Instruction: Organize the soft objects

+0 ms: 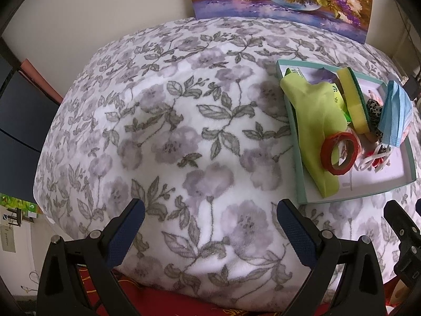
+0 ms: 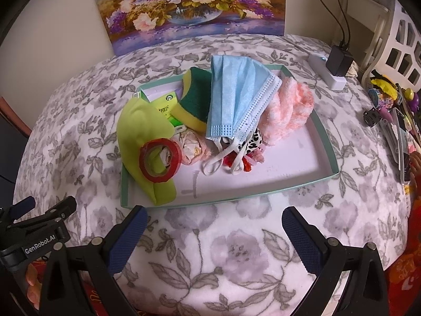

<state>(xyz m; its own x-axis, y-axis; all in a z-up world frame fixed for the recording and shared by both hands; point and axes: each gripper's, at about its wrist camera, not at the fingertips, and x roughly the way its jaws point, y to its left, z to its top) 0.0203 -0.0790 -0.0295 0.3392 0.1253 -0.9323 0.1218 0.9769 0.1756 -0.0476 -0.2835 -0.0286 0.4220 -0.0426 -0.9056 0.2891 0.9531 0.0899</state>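
Left wrist view: nearest your lens, the left claw [image 1: 210, 221] stands spread wide, nothing between its blue pads, above the floral blanket [image 1: 163, 121] covering the surface. The tray [image 1: 300, 173] lies ahead and to the right of this claw, well apart from it. In the tray you see a lime-green cloth [image 1: 315, 121], a red tape roll [image 1: 340, 154] resting on that cloth, a yellow-and-green sponge [image 1: 354, 100] standing on edge, and a blue face mask [image 1: 394, 115] at the far right. Part of the right claw shows at the lower right edge.

Right wrist view: nearest your lens, the right claw [image 2: 214, 223] is likewise spread and empty. The tray [image 2: 326, 142] lies directly ahead, its near rim just beyond the fingertips. The lime-green cloth [image 2: 139, 131] and red tape roll [image 2: 160, 163] occupy the left side; the sponge [image 2: 194, 100], face mask [image 2: 236, 97] and a fluffy pink item [image 2: 289, 108] are piled behind. A flower painting [image 2: 189, 8] leans against the wall.
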